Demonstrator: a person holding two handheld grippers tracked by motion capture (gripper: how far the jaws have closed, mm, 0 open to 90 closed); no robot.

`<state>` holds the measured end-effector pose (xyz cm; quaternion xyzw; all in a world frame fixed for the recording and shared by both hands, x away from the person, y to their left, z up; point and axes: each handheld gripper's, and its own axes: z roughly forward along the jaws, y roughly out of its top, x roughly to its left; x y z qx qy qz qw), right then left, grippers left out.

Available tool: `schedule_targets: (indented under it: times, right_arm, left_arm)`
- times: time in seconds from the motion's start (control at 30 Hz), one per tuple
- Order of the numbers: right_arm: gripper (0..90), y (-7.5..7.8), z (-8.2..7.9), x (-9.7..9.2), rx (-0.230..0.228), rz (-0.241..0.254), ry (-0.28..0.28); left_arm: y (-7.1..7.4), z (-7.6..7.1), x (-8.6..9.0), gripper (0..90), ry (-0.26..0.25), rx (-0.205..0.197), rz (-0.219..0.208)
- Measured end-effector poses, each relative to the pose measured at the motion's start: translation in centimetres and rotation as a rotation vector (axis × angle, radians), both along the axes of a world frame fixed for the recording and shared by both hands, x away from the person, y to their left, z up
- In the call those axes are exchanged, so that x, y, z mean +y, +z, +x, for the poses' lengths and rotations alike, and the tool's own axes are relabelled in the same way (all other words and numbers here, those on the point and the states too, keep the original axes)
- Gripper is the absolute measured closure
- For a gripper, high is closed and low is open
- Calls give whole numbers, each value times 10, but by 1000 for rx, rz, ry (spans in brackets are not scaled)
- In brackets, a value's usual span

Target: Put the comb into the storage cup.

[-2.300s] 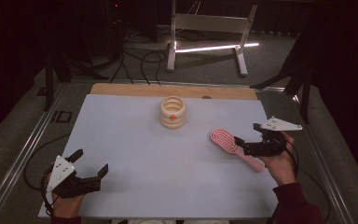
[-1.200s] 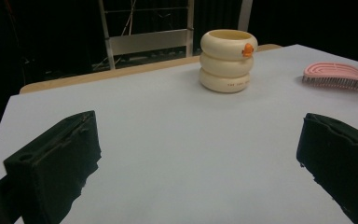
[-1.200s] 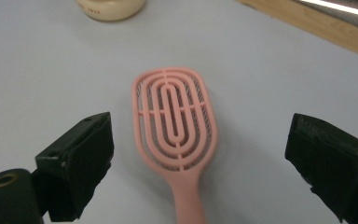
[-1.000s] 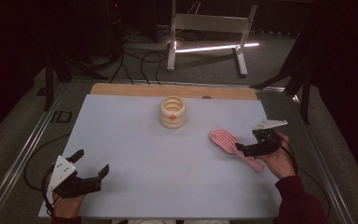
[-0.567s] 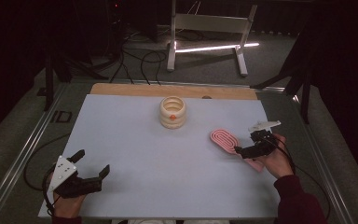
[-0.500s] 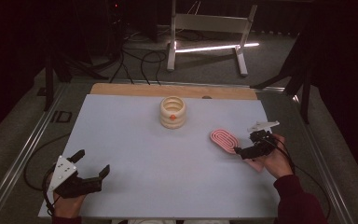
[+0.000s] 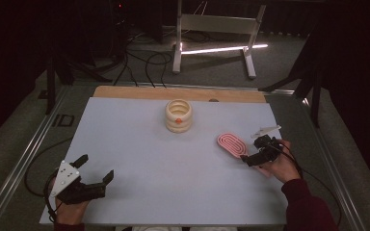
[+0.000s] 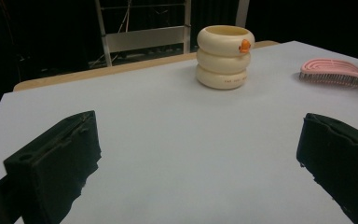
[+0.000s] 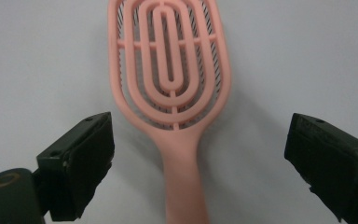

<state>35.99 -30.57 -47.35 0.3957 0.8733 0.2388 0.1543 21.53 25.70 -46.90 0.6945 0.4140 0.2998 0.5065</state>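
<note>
**Right gripper over the brush handle, jaws apart**

Your right gripper sits near the bench's right edge, about mid-depth. Its jaws are wide apart, one on each side of the pink hairbrush; neither jaw touches it. In the right gripper view the handle runs down between the jaws toward the camera, the oval head points away. The brush lies flat on the bench, slotted back up, bristles down. In the high view the head angles toward the bench centre and your hand covers the handle end.

Your left gripper is at the near left corner, low over the bench, jaws apart with nothing between them.

The cream ringed cup stands upright near the far edge, centre, well apart from both grippers and the brush.
</note>
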Motion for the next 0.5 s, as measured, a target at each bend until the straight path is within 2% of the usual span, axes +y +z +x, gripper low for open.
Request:
schedule_targets:
  times: [0.5]
  right_arm:
    - [99, -11, 5, 0, 75, -46, 12]
  left_arm:
    - [-1, 1, -1, 2, -1, 6, 1]
